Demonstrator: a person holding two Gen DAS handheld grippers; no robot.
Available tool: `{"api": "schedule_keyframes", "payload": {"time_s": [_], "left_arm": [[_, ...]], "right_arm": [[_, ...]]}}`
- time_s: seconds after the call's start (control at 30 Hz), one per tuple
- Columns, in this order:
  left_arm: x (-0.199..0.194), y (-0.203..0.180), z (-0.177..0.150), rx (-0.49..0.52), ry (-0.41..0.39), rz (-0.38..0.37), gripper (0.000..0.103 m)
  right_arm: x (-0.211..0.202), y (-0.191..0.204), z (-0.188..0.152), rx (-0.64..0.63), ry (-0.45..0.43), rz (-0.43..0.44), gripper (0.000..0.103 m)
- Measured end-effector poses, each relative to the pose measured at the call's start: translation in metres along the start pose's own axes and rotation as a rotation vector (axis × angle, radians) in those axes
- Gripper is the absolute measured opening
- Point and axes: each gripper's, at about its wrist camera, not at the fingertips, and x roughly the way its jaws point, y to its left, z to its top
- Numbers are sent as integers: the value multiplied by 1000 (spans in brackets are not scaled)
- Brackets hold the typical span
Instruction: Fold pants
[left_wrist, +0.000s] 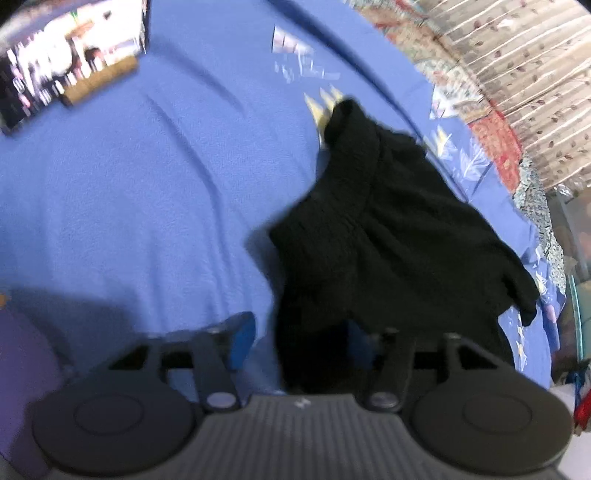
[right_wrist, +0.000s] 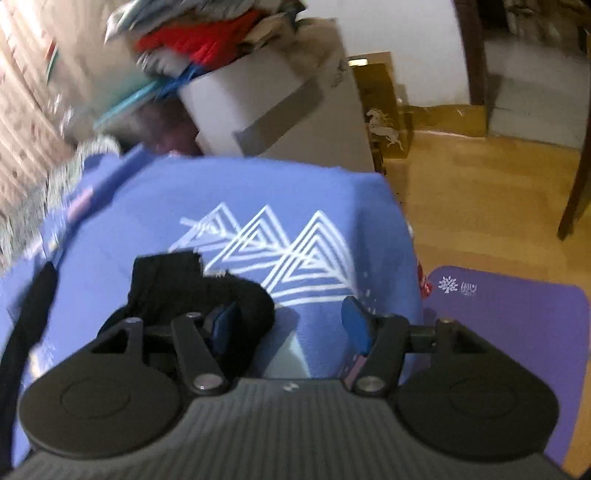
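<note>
You are working over the blue bedspread with white triangle print, and the black knit pants are lying bunched on it, toward its patterned edge rather than its plain middle. Your left gripper is standing partly open: one blue pad is hanging over bare bedspread, the other is lost against the dark cloth, so nothing is being pinched. Your right gripper is also gaping, with a rolled black end just beside its left pad and plain bedspread between the jaws.

Because both views are smearing, you are risking a blind close that is catching bedspread along with pants. The heap is sitting near the bedspread's drop, so any tug toward that edge is likely sliding it off onto the purple mat.
</note>
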Motion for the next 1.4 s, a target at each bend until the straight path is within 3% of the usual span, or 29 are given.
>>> {"api": "schedule_keyframes", "payload": {"time_s": [0.13, 0.23, 0.3, 0.33, 0.37, 0.43, 0.57, 0.73, 0.93, 0.97, 1.0, 1.03, 1.1, 1.17, 1.2, 1.23, 1.27, 1.33, 1.4], "left_arm": [[-35, 6, 14, 35, -98, 7, 56], [-41, -6, 41, 112, -166, 79, 58], [-31, -23, 65, 175, -198, 109, 67], [-21, -34, 77, 215, -216, 126, 82], [-14, -42, 87, 247, -230, 144, 88], [13, -69, 105, 334, -252, 165, 91], [72, -114, 137, 485, -230, 191, 96], [131, -148, 158, 686, -208, 210, 101], [179, -171, 147, 933, -117, 204, 102], [184, -172, 145, 952, -104, 208, 101], [190, -173, 142, 975, -91, 217, 91], [196, -174, 139, 991, -70, 213, 74], [202, -173, 136, 986, -36, 193, 60], [201, -174, 130, 1001, -70, 197, 50], [200, -175, 126, 1014, -84, 201, 39], [196, -177, 124, 1018, -98, 212, 25], [194, -179, 124, 1015, -107, 220, 20], [181, -184, 123, 991, -132, 215, 16], [163, -190, 121, 984, -194, 213, 15]], "right_arm": [[-31, 24, 16, -79, -206, -90, 59], [-43, 56, 35, -83, -270, -3, 59], [-39, 86, 43, -121, -245, 86, 59], [-35, 106, 45, -138, -225, 141, 59], [-29, 126, 46, -149, -199, 196, 59], [-11, 166, 47, -162, -130, 295, 59], [37, 260, 50, -209, 17, 412, 59], [107, 384, 50, -365, 133, 405, 60], [186, 461, 35, -549, 185, 297, 60], [197, 471, 31, -598, 188, 280, 60], [209, 480, 28, -655, 188, 259, 60], [217, 484, 23, -701, 196, 248, 61], [231, 486, 16, -762, 215, 224, 62], [243, 483, 13, -767, 226, 205, 62], [251, 480, 13, -748, 241, 206, 60], [257, 476, 11, -729, 267, 223, 34], [261, 473, 9, -717, 301, 254, 22], [249, 467, 9, -692, 260, 281, 14], [224, 456, 23, -600, 186, 355, 13]]}}
